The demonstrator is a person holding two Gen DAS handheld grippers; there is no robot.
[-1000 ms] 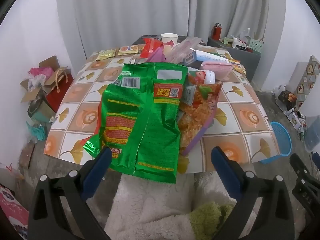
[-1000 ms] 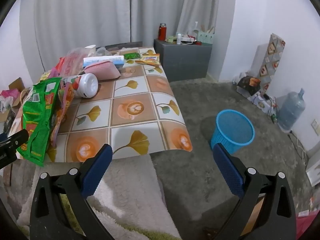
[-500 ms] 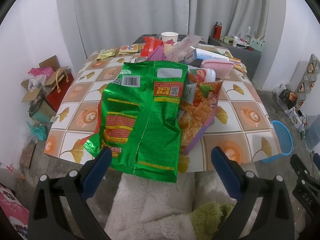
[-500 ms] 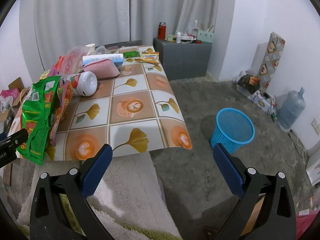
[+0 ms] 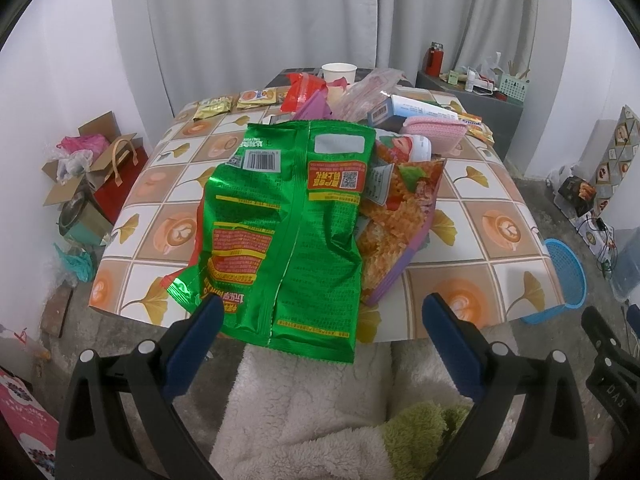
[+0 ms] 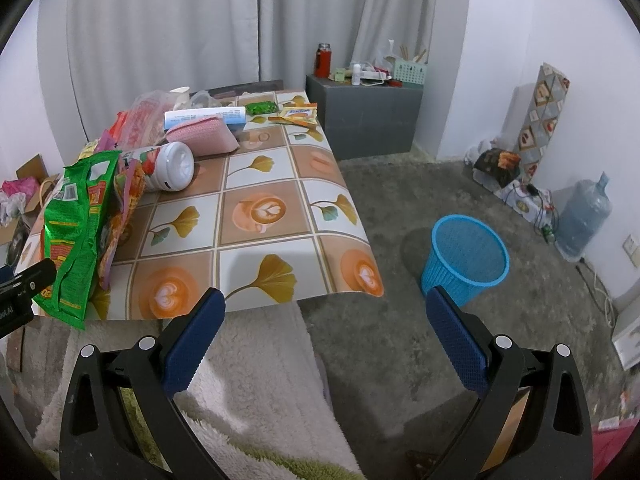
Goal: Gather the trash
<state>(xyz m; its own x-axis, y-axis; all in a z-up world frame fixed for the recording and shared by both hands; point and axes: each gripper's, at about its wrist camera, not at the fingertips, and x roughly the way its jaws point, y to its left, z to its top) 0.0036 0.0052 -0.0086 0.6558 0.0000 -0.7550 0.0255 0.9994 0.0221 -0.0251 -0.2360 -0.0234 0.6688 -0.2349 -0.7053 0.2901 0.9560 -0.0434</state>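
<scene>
Left wrist view, item one: table [image 5: 496, 220] under a tiled ginkgo-and-latte oilcloth, its near edge facing both grippers, its far half crowded with packets, a box, a pink pouch and a paper cup [image 5: 338, 72]. Item two: green snack bag [image 5: 288, 232], crumpled, empty-looking, long axis running from the table's middle toward the near edge, its bottom seam overhanging that edge. Item three: orange snack bag [image 5: 400, 216], lying partly under the green one's right side. Item four: blue mesh wastebasket [image 6: 466, 260], upright on the floor off the table's right side, well apart from the bags. Item five: left gripper [image 5: 318, 312], fingers spread wide, holding nothing, poised just short of the green bag's overhanging seam, which lay straight ahead and slightly left of centre between the fingers. Item six: right gripper [image 6: 324, 308], likewise wide and empty, aimed at bare cloth at the table's right corner, the bags far to its left. Judgement: the left gripper was the nearer; the seam looked the likeliest grasp point.
</scene>
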